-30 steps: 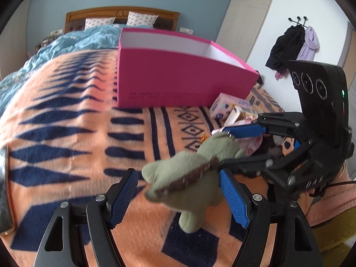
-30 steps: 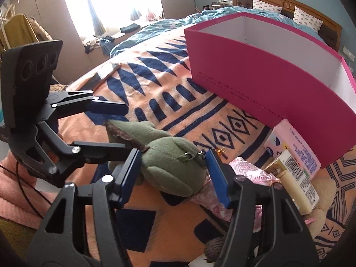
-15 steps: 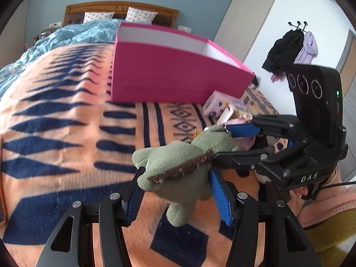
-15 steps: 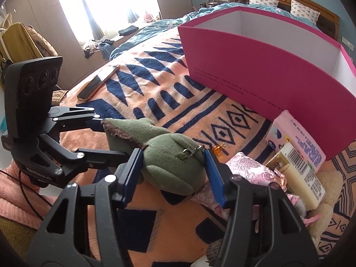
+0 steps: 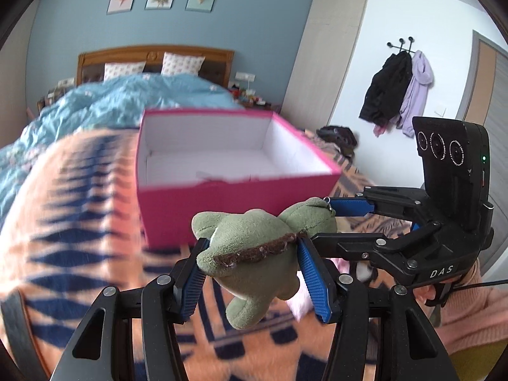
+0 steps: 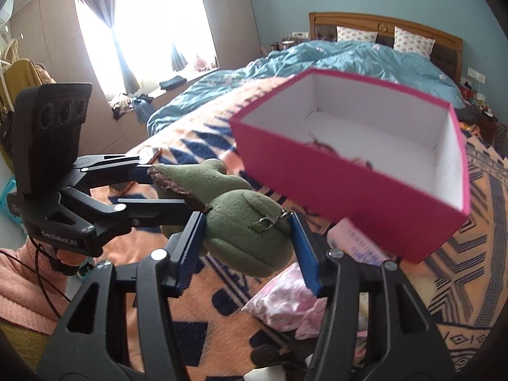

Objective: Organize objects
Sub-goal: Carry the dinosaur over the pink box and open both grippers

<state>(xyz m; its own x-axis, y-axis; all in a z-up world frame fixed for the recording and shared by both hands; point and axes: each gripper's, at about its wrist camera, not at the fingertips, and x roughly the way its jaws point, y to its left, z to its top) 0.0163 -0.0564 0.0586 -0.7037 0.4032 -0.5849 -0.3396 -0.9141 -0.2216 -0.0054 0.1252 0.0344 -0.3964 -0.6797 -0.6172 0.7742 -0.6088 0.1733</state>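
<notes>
A green plush toy [image 5: 254, 254] with a brown fringe is held in the air by both grippers at once. My left gripper [image 5: 250, 273] is shut on its head end; it also shows in the right wrist view [image 6: 152, 187]. My right gripper [image 6: 247, 247] is shut on its round body [image 6: 250, 231]; it also shows in the left wrist view [image 5: 330, 222]. An open pink box [image 5: 235, 197] with a white inside stands on the bed just beyond the toy; it also shows in the right wrist view [image 6: 365, 197], with something dark inside by the near wall.
An orange and navy patterned blanket [image 5: 73, 222] covers the bed. A pink floral pouch [image 6: 285, 301] and a pale pink packet [image 6: 358, 244] lie below the toy beside the box. A blue duvet [image 6: 333, 57] and headboard lie beyond.
Both grippers have lifted the plush toy well up off the blanket and toward the pink box, whose open inside now shows. The left gripper closed on the toy.
</notes>
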